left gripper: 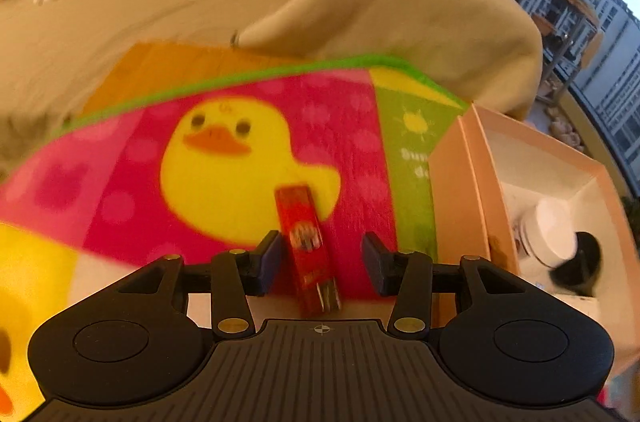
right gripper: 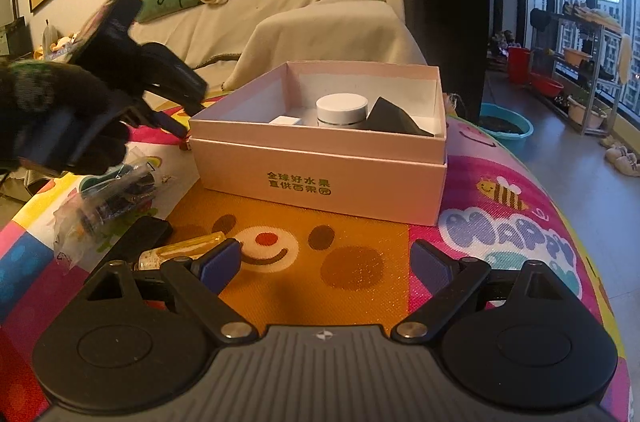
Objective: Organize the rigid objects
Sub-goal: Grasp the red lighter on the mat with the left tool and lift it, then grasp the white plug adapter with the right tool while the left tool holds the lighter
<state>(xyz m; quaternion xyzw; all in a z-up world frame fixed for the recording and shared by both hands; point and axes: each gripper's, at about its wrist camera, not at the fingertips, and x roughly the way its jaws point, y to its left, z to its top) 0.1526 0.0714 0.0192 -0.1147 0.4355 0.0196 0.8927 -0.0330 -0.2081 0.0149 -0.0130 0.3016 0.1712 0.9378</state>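
In the left wrist view a slim red packet (left gripper: 306, 246) lies lengthwise between the jaws of my left gripper (left gripper: 324, 260). It leans on the left pad (left gripper: 270, 262), and a clear gap separates it from the right pad, so the gripper is open. The pink box (left gripper: 456, 190) stands just to the right, with a white jar (left gripper: 548, 230) and a black object (left gripper: 584, 262) inside. In the right wrist view my right gripper (right gripper: 326, 262) hangs open and empty over the orange part of the mat, in front of the pink box (right gripper: 320, 178). My left gripper (right gripper: 186, 112), in a dark gloved hand (right gripper: 48, 118), is at the box's left corner.
A colourful play mat (right gripper: 500, 222) covers the surface. Left of my right gripper lie a clear plastic bag with dark items (right gripper: 108, 198), a flat black thing (right gripper: 140, 234) and a yellow tube (right gripper: 188, 246). A sofa under beige cloth (right gripper: 320, 22) stands behind, and windows are at the right.
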